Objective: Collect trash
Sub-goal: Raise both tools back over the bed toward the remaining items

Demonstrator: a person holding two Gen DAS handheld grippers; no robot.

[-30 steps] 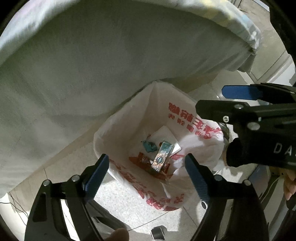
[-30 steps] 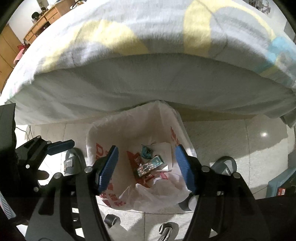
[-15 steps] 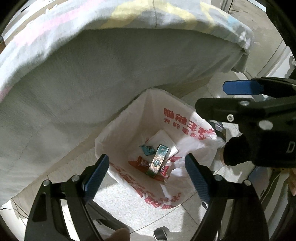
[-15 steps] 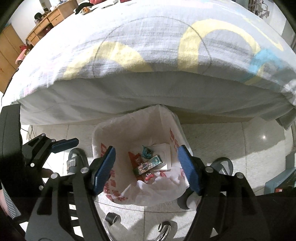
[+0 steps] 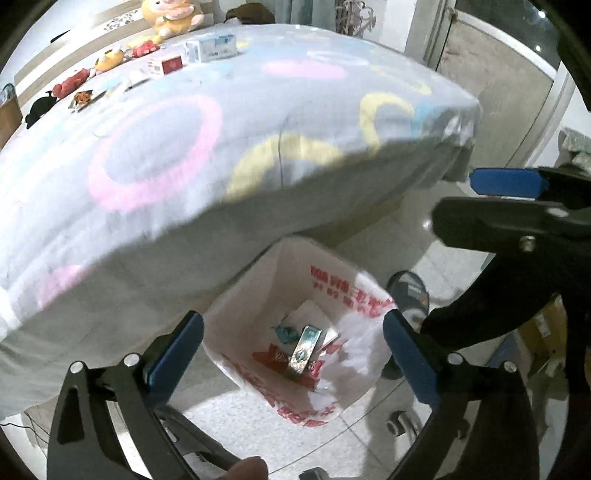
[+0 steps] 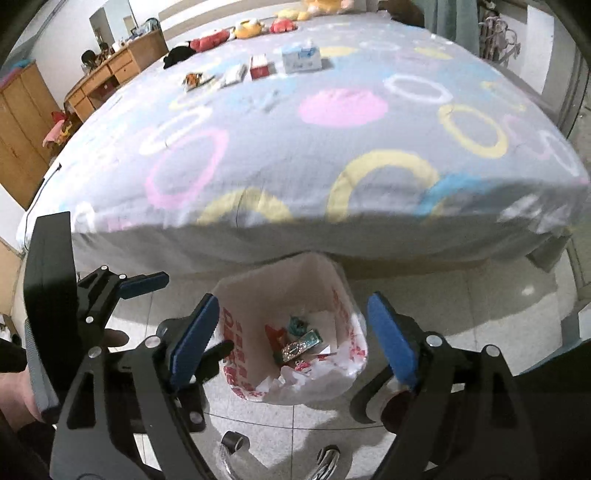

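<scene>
Bed: several items are seen lying near its far edge, not yet collected. From left to right in the right wrist view: a small orange-and-black wrapper, a flat white packet, a red-and-white box and a white-and-blue box. A row of plush toys is noted behind them along the far edge; these are judged not to be trash.

Trash bag: a white bag with red print is stood open on the tiled floor, just beside the near edge of the bed. A teal wrapper, a shiny patterned packet and red-and-white scraps are seen at its bottom. This part of the task is judged done.

Left gripper: jaws are spread wide and have just been opening; nothing is held between them. The bag is seen below, well apart from the pads.

Right gripper: jaws are likewise released and have just been opening; nothing is gripped.

Progress: some trash is binned; four items at the far edge of the bed are judged left. The next step is judged to be a reach across the bed toward them.
</scene>
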